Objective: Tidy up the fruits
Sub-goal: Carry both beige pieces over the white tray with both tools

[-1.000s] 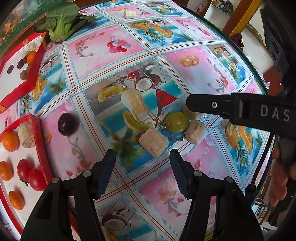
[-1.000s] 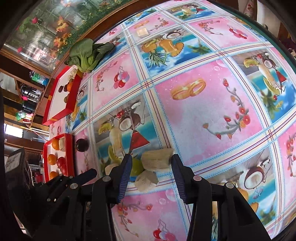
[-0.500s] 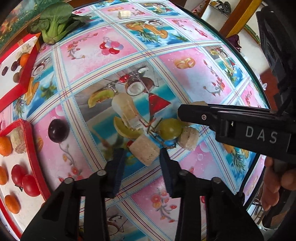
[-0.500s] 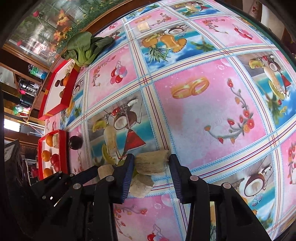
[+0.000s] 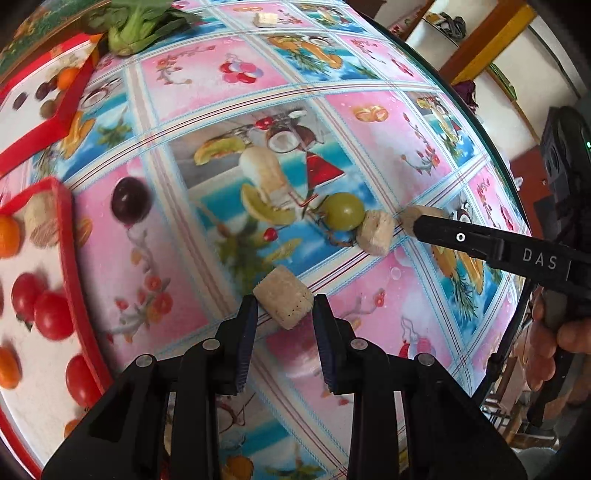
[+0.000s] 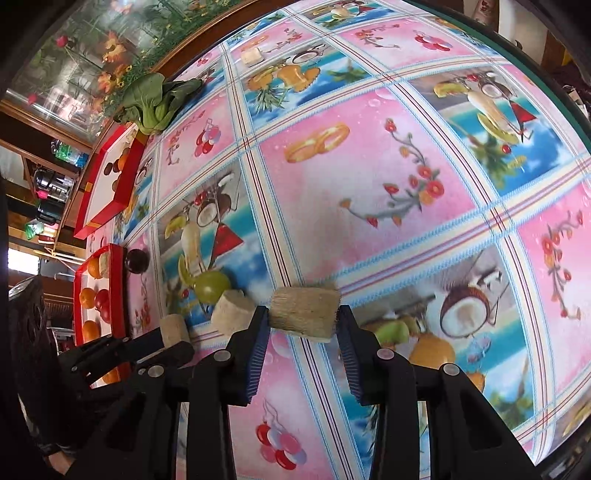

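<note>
My left gripper [image 5: 284, 310] is shut on a pale sugarcane piece [image 5: 283, 302] and holds it above the patterned tablecloth. My right gripper [image 6: 301, 323] is shut on another sugarcane piece [image 6: 304, 308]; it also shows in the left wrist view [image 5: 421, 213]. A third sugarcane piece [image 5: 376, 232] lies on the cloth beside a green grape [image 5: 344, 211]. A dark plum [image 5: 130, 199] lies left of them. A red tray [image 5: 70, 258] at the left holds tomatoes, oranges and a sugarcane piece.
A second red tray [image 5: 48, 122] with small fruits stands at the far left. A bok choy [image 5: 136, 26] lies at the back, and a small pale cube [image 5: 266, 18] beyond it. The table's round edge [image 5: 491, 155] runs on the right.
Both grippers closed on a sugarcane piece each. The left gripper lifted its piece and drew it back from the grape; the right gripper's piece also came off the cloth.
</note>
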`<action>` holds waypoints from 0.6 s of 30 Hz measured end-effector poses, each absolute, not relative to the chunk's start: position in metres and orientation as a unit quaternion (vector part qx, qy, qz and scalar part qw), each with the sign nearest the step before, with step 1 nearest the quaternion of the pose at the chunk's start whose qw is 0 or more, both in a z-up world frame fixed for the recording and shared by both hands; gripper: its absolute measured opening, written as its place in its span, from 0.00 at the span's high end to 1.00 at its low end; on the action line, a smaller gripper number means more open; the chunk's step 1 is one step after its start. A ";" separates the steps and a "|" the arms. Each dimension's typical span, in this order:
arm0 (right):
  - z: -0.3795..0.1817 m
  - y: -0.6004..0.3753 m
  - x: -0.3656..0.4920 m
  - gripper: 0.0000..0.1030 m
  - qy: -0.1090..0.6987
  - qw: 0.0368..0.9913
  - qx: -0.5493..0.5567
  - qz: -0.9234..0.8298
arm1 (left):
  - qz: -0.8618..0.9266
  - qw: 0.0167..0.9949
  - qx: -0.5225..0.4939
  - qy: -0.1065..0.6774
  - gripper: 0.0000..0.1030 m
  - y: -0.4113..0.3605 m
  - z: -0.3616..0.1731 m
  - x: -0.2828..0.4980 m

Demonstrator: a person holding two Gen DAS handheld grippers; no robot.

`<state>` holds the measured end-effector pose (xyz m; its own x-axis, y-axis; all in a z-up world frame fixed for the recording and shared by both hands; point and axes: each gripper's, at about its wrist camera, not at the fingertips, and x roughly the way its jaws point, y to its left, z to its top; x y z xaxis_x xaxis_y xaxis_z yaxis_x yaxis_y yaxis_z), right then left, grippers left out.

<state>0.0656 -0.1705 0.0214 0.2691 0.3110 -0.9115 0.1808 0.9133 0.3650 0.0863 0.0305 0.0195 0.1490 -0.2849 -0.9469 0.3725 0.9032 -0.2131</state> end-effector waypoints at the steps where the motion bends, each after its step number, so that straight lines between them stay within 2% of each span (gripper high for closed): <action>1: 0.022 -0.171 0.064 0.64 0.602 0.770 0.208 0.042 | -0.214 0.759 0.031 0.614 0.73 0.033 0.021 0.086; 7: 0.032 -0.171 0.060 0.64 0.593 0.774 0.217 0.046 | -0.214 0.769 0.007 0.602 0.73 0.045 0.038 0.084; 18: 0.055 -0.131 0.046 0.64 0.583 0.789 0.176 0.083 | -0.189 0.783 0.031 0.591 0.73 0.068 0.057 0.066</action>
